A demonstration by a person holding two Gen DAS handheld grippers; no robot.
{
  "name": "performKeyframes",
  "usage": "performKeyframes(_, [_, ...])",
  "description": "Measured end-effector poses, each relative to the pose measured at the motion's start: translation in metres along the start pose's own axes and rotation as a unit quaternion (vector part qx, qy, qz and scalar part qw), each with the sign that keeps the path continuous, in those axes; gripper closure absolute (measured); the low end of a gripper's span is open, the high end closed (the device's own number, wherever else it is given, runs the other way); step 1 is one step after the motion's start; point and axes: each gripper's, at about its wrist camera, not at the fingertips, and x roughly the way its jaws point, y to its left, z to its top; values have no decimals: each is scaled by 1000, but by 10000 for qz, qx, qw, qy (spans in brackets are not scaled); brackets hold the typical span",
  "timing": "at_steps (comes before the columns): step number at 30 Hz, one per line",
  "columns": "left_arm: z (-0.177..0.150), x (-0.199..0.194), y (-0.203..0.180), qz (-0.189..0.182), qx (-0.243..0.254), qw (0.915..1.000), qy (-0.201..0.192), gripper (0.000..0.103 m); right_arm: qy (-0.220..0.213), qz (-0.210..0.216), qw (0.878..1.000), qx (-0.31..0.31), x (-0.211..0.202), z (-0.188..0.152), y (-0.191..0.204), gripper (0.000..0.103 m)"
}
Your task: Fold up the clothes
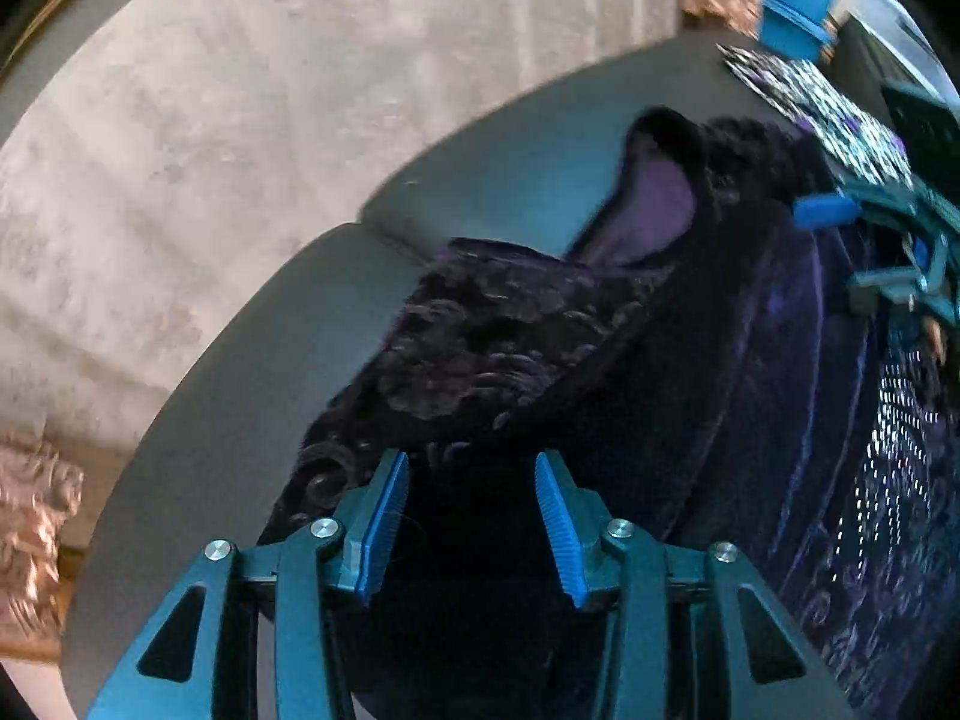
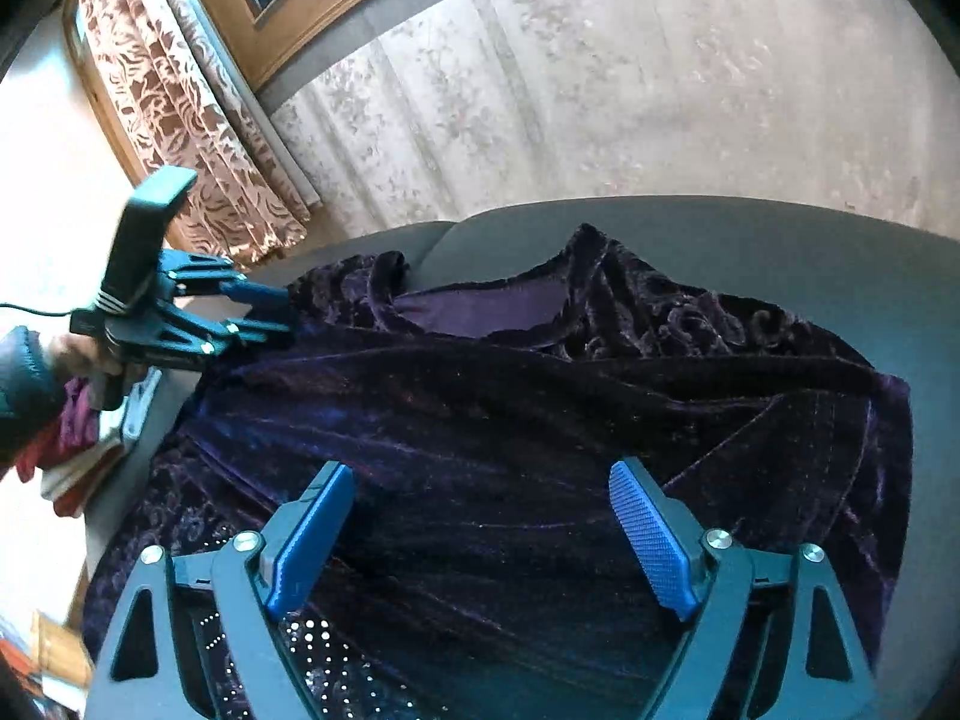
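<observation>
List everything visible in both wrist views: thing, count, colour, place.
velvet garment: one, dark purple, spread across the grey surface, lighter purple lining showing at an opening
grey surface: one, dark grey, under the garment
curtain: one, brown and cream pattern, upper left in right wrist view
pale carpet: one, beige, beyond the surface
blue boxes: stacked, top right in left wrist view
left gripper: blue pads, open over the garment edge
right gripper: blue pads, open above the garment

One dark purple velvet garment lies on one grey surface. Two grippers show, the left gripper and the right gripper, each with two blue fingers. One patterned curtain hangs behind.
</observation>
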Motion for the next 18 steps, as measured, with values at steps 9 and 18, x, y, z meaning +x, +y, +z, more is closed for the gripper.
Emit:
performKeyframes(9, [0, -15, 1, 428, -717, 9951, -531, 102, -30, -117, 9999, -56, 0, 0, 5, 14])
performKeyframes(18, [-31, 2, 43, 607, -2535, 9592, -1093, 97, -67, -230, 9997, 23, -1, 0, 5, 12])
